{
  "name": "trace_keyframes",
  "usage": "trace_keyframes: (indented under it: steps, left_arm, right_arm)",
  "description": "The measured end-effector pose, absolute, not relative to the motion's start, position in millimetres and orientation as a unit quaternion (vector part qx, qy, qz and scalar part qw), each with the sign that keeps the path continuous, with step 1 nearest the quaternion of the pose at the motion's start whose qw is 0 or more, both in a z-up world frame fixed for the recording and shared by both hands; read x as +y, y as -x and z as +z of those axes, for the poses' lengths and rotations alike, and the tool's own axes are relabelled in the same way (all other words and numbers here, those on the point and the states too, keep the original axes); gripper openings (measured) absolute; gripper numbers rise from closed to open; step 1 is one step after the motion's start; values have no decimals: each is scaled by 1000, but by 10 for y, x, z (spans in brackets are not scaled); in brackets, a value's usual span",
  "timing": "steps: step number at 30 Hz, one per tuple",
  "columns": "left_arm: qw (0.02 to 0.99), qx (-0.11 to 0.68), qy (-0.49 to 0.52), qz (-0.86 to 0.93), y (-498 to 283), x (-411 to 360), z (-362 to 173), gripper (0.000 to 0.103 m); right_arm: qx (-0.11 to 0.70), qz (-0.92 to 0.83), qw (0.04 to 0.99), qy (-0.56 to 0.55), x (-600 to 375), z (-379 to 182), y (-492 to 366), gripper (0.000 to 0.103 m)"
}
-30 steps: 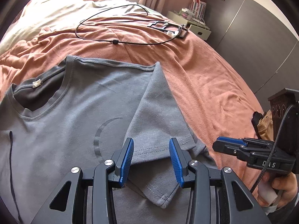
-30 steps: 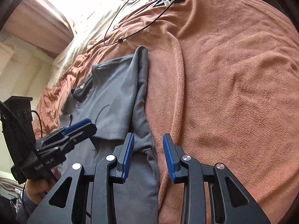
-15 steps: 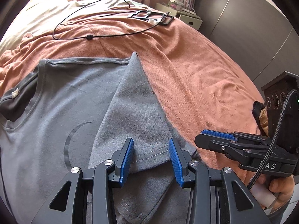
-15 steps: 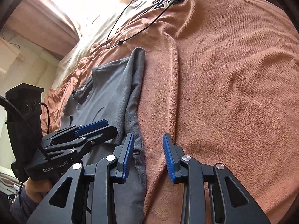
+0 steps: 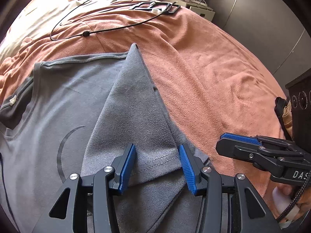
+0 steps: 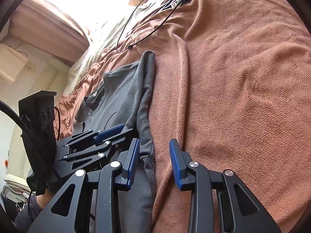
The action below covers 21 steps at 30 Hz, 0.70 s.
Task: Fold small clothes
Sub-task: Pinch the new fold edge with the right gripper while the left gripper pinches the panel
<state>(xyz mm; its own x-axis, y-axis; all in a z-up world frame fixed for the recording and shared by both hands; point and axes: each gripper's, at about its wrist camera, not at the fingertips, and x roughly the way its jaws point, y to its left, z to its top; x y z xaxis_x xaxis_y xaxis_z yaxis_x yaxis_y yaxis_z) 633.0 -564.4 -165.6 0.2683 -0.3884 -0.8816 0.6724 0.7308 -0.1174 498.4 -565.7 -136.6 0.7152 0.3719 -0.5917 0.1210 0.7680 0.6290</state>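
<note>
A grey t-shirt (image 5: 64, 101) lies spread flat on the bed, on top of a salmon-pink blanket (image 5: 204, 77), neckline off to the left in the left wrist view. Its sleeve (image 5: 134, 120) is folded over onto the chest, making a long triangle that comes to a point at the shoulder seam. A dark curved print (image 5: 64, 147) shows on the front, just beside the folded edge.

The left gripper (image 5: 157, 167) sits low over the sleeve hem, its 2 blue pads wide apart with the hem stitching lying between them; nothing is pinched. The right gripper (image 6: 154, 162) is just beside it, over the shirt's side edge, also spread apart: 1 pad above grey cloth, the other above bare blanket. From the left camera the right gripper (image 5: 258, 151) shows side-on, hovering close above the blanket, well clear of the sleeve.

Further up the bed a thin black cable (image 5: 93, 19) loops across the blanket and a pale sheet (image 5: 35, 21), running to a flat black frame (image 5: 155, 6).
</note>
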Motion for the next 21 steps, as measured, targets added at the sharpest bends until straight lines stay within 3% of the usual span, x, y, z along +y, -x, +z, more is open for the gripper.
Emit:
trace_keyframes:
  steps: [1,3,6,21]
  left_arm:
    - [787,496,-150,-336,-6317,-5654,-1655,41]
    - [788,492,-156,-335,-6325,-5652,-1629,16]
    - [793,486,-151,-335,-6378,-5583,-1517,10]
    - [840,452,-141,-265,-6928,-4995,-1164,9]
  right_arm:
    - [368,75,866,-331,-5645,-1356,-4983,29]
    - [365,82,868,-328,-5611,-1336,-4994,29]
    - [362,85,873,-317,-5555,-1325,-5025,29]
    - [358,85,873,-321,-5558,-1383,-5075,29]
